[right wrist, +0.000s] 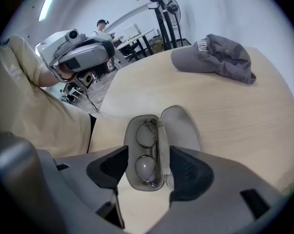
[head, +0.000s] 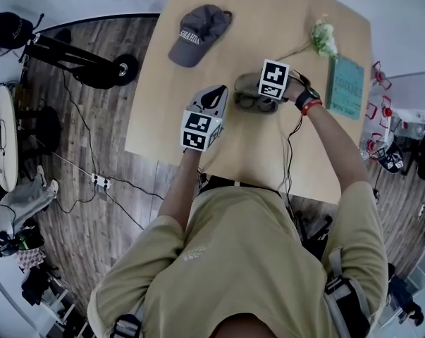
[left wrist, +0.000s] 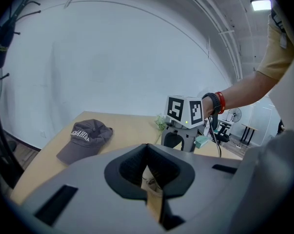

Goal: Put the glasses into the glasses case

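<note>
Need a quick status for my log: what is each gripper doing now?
Left gripper: closed, empty.
Right gripper: open, empty, over the glasses in the open glasses case.

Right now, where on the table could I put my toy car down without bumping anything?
Best spot: the bare table between the glasses case and the person. A smaller gap lies between the cap and the flower. It's crowded around the case, where the left gripper and right gripper are, and by the teal book.
</note>
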Action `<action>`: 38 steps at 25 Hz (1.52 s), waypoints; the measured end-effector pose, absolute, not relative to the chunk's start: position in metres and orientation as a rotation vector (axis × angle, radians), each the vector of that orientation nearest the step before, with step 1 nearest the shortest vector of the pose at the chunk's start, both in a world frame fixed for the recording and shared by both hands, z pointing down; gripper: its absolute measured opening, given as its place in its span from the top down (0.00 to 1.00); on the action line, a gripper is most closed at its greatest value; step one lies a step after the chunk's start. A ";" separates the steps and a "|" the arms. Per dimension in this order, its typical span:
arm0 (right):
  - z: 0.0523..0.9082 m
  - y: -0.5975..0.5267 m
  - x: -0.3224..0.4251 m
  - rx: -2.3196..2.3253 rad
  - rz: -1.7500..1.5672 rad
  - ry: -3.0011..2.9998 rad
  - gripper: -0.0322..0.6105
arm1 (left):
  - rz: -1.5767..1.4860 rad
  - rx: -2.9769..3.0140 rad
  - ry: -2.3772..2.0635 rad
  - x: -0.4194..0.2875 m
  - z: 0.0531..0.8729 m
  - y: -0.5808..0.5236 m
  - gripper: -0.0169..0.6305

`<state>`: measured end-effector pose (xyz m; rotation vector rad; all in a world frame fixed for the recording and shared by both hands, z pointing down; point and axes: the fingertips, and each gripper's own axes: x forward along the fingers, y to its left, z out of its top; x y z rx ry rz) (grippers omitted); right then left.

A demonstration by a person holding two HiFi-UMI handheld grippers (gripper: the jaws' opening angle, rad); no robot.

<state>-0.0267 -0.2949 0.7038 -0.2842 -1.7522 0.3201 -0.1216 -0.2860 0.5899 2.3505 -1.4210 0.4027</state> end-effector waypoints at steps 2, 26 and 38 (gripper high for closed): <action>0.694 -0.294 -0.024 -0.246 0.314 -1.777 0.52 | 0.398 2.354 -1.429 -0.122 0.585 -0.284 0.94; 0.550 -0.272 0.013 0.350 0.525 -2.338 0.57 | 0.256 2.466 -1.454 -0.082 0.483 -0.264 0.94; 0.477 -0.270 0.051 0.730 0.459 -2.537 0.62 | 0.241 2.525 -1.550 -0.063 0.434 -0.260 0.94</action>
